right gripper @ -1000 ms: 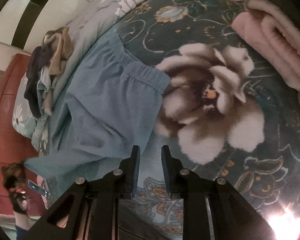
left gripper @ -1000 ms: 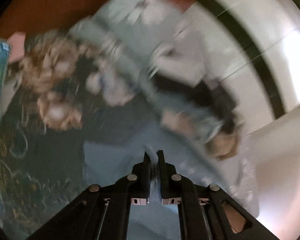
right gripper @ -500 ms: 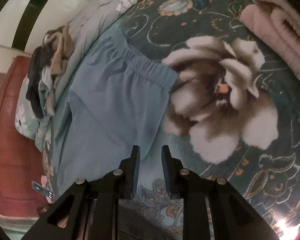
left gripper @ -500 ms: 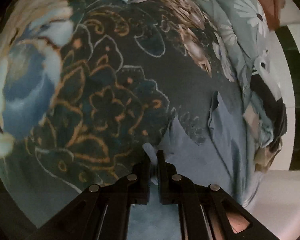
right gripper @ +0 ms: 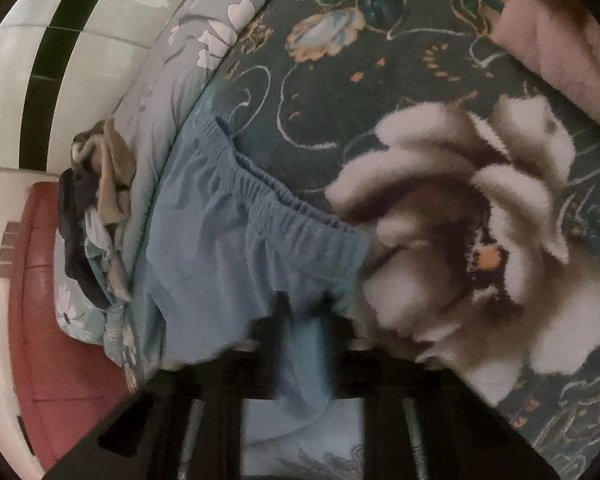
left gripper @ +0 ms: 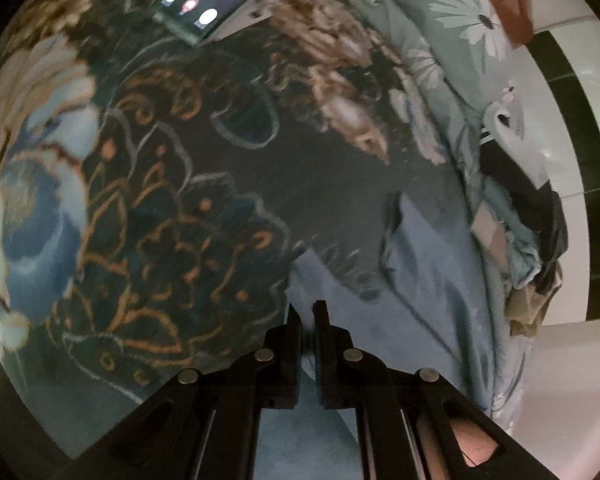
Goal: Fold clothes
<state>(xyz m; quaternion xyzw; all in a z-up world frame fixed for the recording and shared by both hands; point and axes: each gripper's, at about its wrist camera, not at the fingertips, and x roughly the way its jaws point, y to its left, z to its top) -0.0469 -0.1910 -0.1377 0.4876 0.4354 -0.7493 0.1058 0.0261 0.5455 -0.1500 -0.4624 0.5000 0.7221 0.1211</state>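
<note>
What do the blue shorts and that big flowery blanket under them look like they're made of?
The blue shorts look like thin, matte woven or knit cloth, perhaps cotton: soft wrinkles and a gathered elastic waistband. The floral blanket looks like plush fleece, probably synthetic: the flower's edges are fuzzy with pile. Neither fibre can be told for sure.

Pretty clearly a bedroom in someone's home. There's a bed covered with a plush dark-teal blanket with big floral print (right gripper: 440, 128), a pale grey-blue daisy-print pillow (left gripper: 452, 28) against a reddish-brown wooden headboard (right gripper: 40, 280), and a heap of rumpled clothes (right gripper: 96, 208) along the edge. A white tiled wall with a black stripe (right gripper: 56, 52) runs behind, and a folded pink fleece blanket (right gripper: 560, 40) sits nearby.
</note>
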